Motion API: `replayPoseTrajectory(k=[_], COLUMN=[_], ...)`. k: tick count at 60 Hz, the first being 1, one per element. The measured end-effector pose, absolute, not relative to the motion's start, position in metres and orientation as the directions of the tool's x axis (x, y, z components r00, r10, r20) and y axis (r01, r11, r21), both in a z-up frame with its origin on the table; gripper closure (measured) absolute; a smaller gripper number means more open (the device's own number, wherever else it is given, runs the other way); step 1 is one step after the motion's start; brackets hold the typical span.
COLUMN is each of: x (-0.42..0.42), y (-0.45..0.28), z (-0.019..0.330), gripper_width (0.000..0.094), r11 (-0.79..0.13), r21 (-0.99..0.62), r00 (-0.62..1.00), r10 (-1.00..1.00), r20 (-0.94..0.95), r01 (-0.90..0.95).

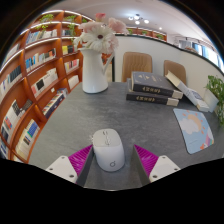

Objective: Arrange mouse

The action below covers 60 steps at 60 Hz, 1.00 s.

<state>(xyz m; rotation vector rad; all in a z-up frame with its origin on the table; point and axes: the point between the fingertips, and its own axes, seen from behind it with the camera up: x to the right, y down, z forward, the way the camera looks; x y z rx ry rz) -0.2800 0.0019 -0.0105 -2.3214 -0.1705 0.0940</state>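
Note:
A white computer mouse lies on the grey tabletop between my two fingers. My gripper is open, with the magenta pads standing apart from the mouse's sides, a gap showing at each side. The mouse rests on the table on its own. A light blue mouse pad lies on the table to the right, beyond the fingers.
A white vase with a pink plush toy stands at the far left of the table. A stack of dark books lies beyond the mouse. Wooden bookshelves line the left. Chairs stand behind the table.

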Motion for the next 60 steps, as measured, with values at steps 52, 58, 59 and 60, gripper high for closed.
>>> replayPoseTrajectory(k=[52,58,59,60], x=[-0.257,-0.222,-0.214,-0.206], y=[0.075,0.101,0.105,0.107], z=[0.156,0.253,0.268,0.282], gripper_width=[0.0562,0.0563,0.0563,0.0562], r11=[-0.591,-0.465,-0.444,-0.424], r21=[-0.804,-0.883,-0.894,-0.903], r00=[0.988,0.991,0.992,0.993], r10=[0.149,0.130,0.123,0.116], r20=[-0.036,0.007,0.013,0.018], r01=[0.060,0.067,0.067,0.066])
